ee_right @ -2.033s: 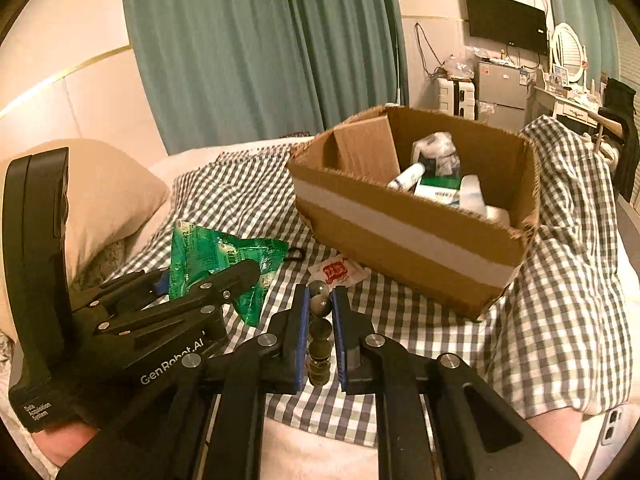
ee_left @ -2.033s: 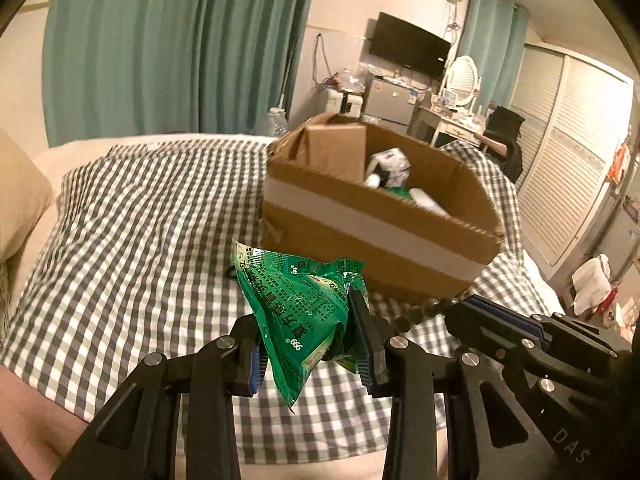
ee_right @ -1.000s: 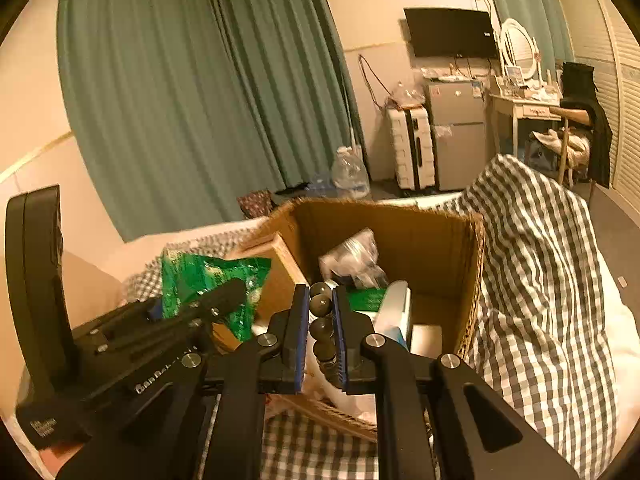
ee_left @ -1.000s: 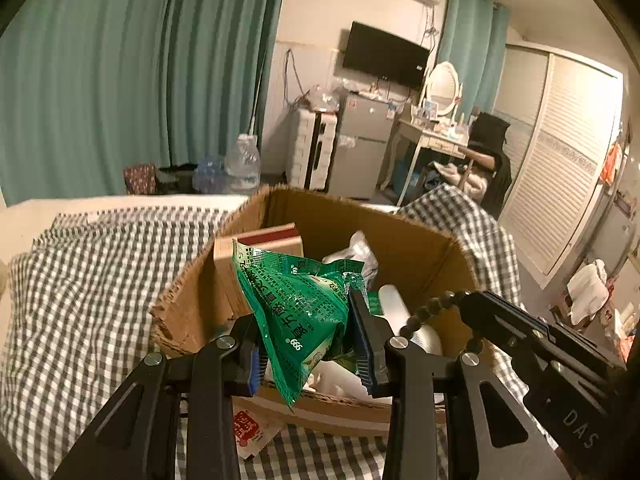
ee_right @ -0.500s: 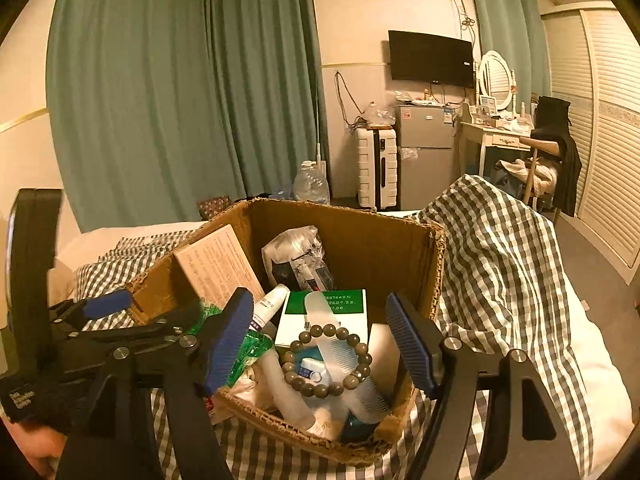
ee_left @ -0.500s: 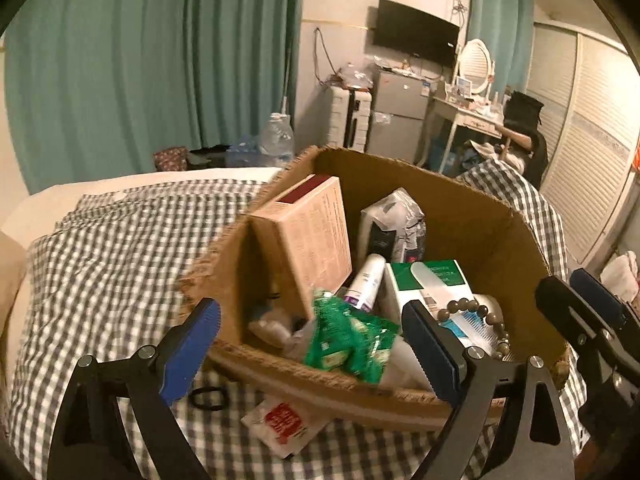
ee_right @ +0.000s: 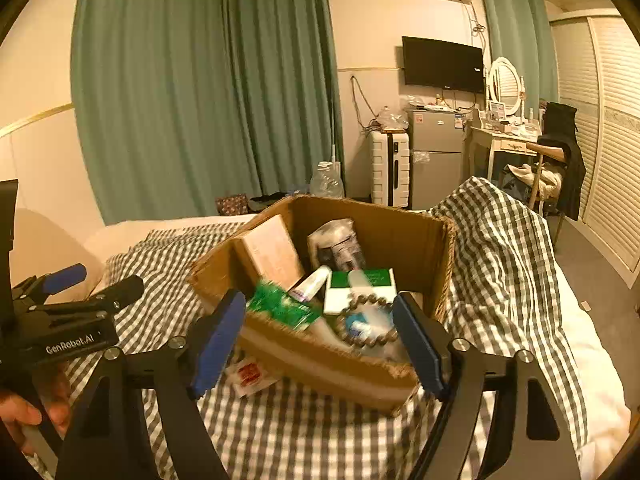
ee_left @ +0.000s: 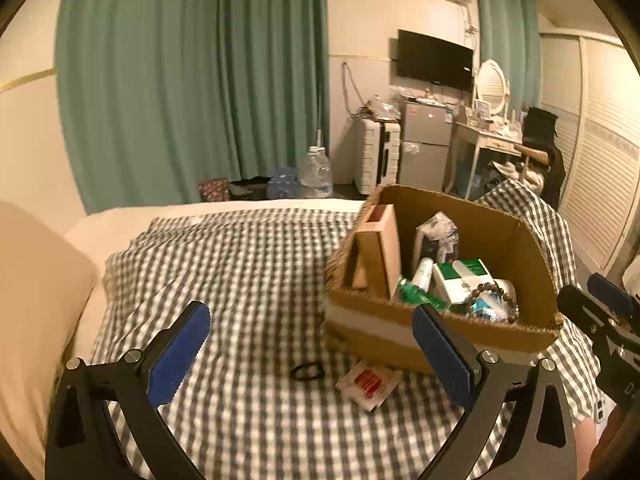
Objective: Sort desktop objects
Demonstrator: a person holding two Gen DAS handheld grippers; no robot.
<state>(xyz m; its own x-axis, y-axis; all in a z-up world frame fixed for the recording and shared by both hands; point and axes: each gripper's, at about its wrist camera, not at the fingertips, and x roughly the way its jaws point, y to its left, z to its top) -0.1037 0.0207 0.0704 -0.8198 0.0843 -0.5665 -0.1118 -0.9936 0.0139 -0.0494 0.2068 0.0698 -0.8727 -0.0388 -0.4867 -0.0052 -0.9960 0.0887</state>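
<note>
on a bed spread with a gray-and-white checked cloth (ee_left: 248, 264), we held our left gripper (ee_left: 312, 354) with its jaws opening wide and nothing between the blue pads (ee_left: 178, 354); only bare cloth lay framed in the gap. just ahead of it, a small black hair tie (ee_left: 307, 371) rested on the cloth, and beside that a white sachet with a red print (ee_left: 370, 384), close against the near wall of the cardboard box (ee_left: 384, 334).

to the right stood that open box, already filled: a tan carton (ee_left: 378, 252) upright at its left end, a crinkled clear bag (ee_left: 436, 236) behind, a white tube (ee_left: 423, 274), a green snack packet (ee_right: 280, 306) lying at the front, a green-and-white box (ee_right: 360, 288), and a bead bracelet (ee_right: 366, 322) draped over the items at the right front.

farther right, our right gripper (ee_right: 320, 344) hung over the near edge of the box, its jaws also opening, with no item pressed between the pads; the packet and bracelet lay in the box beyond them. a hand (ee_right: 28, 412) at the lower left of the right wrist view gripped the left tool's handle.
</note>
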